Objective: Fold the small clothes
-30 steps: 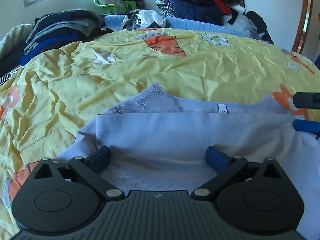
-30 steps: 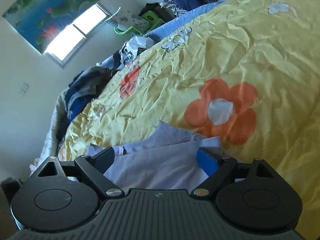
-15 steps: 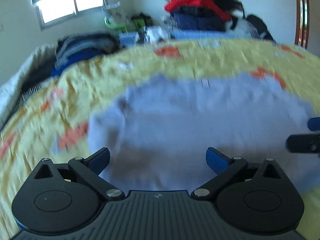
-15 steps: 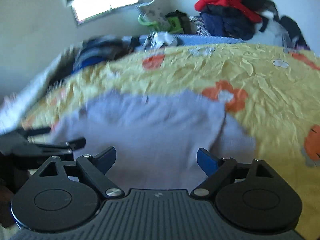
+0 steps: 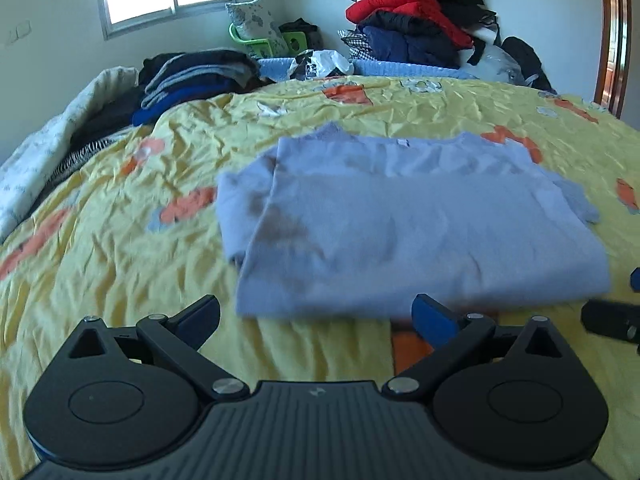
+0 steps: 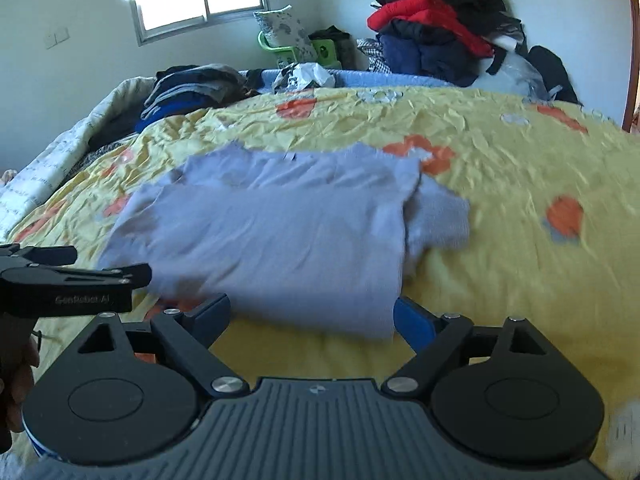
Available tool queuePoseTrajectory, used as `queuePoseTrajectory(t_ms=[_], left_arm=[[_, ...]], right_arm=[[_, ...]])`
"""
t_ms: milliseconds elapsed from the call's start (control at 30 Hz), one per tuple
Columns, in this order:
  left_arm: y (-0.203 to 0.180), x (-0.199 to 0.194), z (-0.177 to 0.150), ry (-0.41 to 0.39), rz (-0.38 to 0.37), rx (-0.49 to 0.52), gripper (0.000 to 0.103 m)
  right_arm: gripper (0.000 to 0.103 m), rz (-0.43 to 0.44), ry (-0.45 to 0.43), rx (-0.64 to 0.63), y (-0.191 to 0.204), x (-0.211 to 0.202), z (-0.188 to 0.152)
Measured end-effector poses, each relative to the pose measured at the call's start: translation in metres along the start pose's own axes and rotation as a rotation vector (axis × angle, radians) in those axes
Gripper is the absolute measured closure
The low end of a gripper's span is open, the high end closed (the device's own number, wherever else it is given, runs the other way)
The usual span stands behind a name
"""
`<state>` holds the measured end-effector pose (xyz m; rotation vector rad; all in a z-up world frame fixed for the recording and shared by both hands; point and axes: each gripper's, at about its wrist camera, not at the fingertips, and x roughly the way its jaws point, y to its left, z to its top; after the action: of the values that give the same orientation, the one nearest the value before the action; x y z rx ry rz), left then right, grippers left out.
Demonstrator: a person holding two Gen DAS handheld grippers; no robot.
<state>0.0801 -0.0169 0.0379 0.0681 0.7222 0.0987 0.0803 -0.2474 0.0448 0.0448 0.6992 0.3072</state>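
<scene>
A: Since the garment [image 5: 408,232] lies folded once on the yellow bedspread [image 5: 120,248], where does it sit from each claw?

B: Straight ahead of both. It is a pale blue top, doubled over, with its near folded edge just beyond the tips of the left claw [image 5: 316,314] and the right claw [image 6: 312,314]. A bit of sleeve [image 6: 440,216] sticks out on the right side, and another layer peeks out on the left.

A: Which way does its long side run?

B: Across the view, left to right, so the near edge runs crosswise to both claws. I judge the next fold would bring one end over the other, along that long side.

A: And the claws themselves?

B: Both stand wide apart with nothing between the blue pads. Neither touches the cloth, though in the right view the near edge comes right up to the right pad.

A: Which hand is nearer which end?

B: The right claw faces the right half, near the loose sleeve. The left claw faces the left half. Each shows at the edge of the other's view, so they are side by side.

A: Anything else around?

B: Stacks of dark folded clothes [image 5: 192,76] lie far off to the left, and a heap of jackets [image 6: 436,32] sits at the back.
</scene>
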Motion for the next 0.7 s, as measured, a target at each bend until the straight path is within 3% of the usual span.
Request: queuePoseTrajectory(t_ms=[333, 533, 600, 700], left_arm=[[0.009, -0.016, -0.028, 0.043, -0.001, -0.051, 0.0], [0.02, -0.008, -0.026, 0.055, 0.004, -0.097, 0.0], [0.029, -0.002, -0.022, 0.049, -0.015, -0.147, 0.0], [0.059, 0.012, -0.014, 0.06, -0.084, -0.343, 0.0]], right_arm=[[0.013, 0.035, 0.038, -0.011, 0.015, -0.011, -0.015], [0.012, 0.05, 0.026, -0.025, 0.023, -0.001, -0.005], [0.013, 0.058, 0.019, -0.036, 0.026, 0.005, 0.002], [0.012, 0.069, 0.002, -0.047, 0.029, 0.015, 0.012]])
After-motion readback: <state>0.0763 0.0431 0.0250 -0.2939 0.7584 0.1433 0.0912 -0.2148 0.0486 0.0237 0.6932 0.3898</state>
